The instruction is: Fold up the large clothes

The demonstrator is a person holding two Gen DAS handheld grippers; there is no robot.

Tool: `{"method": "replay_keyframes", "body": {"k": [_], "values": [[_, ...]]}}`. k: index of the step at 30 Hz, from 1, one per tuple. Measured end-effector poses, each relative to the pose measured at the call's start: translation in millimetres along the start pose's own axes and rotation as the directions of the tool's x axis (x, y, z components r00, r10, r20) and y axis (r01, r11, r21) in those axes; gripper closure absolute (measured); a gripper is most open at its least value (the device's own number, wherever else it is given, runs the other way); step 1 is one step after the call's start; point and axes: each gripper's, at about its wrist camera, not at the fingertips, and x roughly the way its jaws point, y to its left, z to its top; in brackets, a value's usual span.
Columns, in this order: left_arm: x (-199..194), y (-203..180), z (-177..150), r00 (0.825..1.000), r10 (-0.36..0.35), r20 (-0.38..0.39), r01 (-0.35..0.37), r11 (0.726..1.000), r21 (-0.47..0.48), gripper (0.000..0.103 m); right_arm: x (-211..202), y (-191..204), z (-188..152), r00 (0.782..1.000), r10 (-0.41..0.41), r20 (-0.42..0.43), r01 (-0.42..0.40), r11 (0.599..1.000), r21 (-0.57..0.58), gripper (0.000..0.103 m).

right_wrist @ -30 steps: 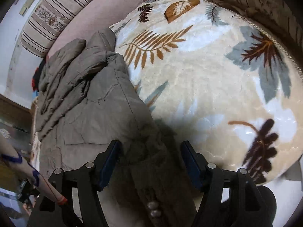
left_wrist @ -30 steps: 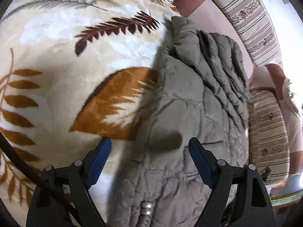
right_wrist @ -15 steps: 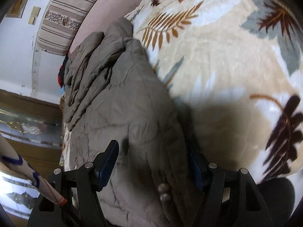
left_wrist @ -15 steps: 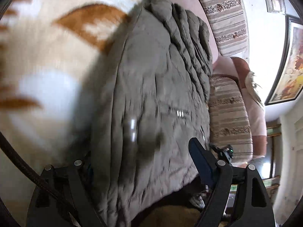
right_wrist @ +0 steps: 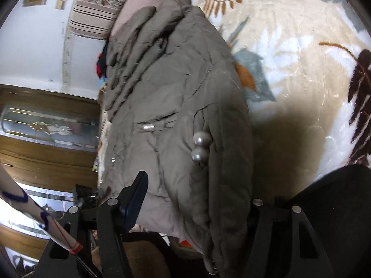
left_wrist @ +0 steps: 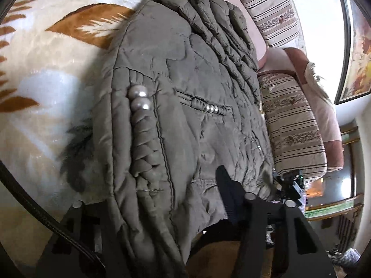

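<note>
A grey-olive padded jacket (left_wrist: pixel 185 88) with pearl buttons (left_wrist: pixel 139 97) lies on a cream leaf-patterned blanket (left_wrist: pixel 46 69). My left gripper (left_wrist: pixel 162 199) is closed on the jacket's near hem; the cloth covers the left finger and only the right fingertip (left_wrist: pixel 226 185) shows. In the right wrist view the same jacket (right_wrist: pixel 167 97) with its pearl buttons (right_wrist: pixel 200 147) fills the middle. My right gripper (right_wrist: pixel 194 199) is closed on the jacket's near edge; the left finger (right_wrist: pixel 136 197) shows and the right one is hidden under the fabric.
A striped sofa back (left_wrist: pixel 266 7) and striped cushion (left_wrist: pixel 294 134) lie beyond the jacket. A framed picture (left_wrist: pixel 357 53) hangs at right. In the right wrist view wooden furniture with a mirror panel (right_wrist: pixel 46 139) stands at left. The blanket (right_wrist: pixel 301 58) spreads to the right.
Both grippers went from open above the jacket to gripping its near edge. The hem has been lifted and pulled toward me, and the pearl buttons now sit higher in both views.
</note>
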Motion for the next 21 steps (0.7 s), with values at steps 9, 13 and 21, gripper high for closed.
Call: {"method": "replay_keyframes", "body": {"k": [9,13,21], "values": [[10.0,17.7,0.6,0.999,0.032,-0.028,-0.034,0.998,-0.05,0.05,26.8,-12.8,-8.6,0.997,-0.022,-0.074,0.025,0.999,0.038,0.039],[13.6,12.4,0.3,0.998,0.058,-0.027,-0.059,0.997,-0.04,0.05,37.8,-5.9,-13.9,0.994,-0.065,-0.091,0.066,0.998,0.013,0.045],[17.9,-5.8,0.8,0.985,0.171,-0.029,-0.172,0.985,-0.011,0.056,47.2,4.8,-16.8,0.989,-0.118,-0.09,0.116,0.993,-0.02,0.048]]}}
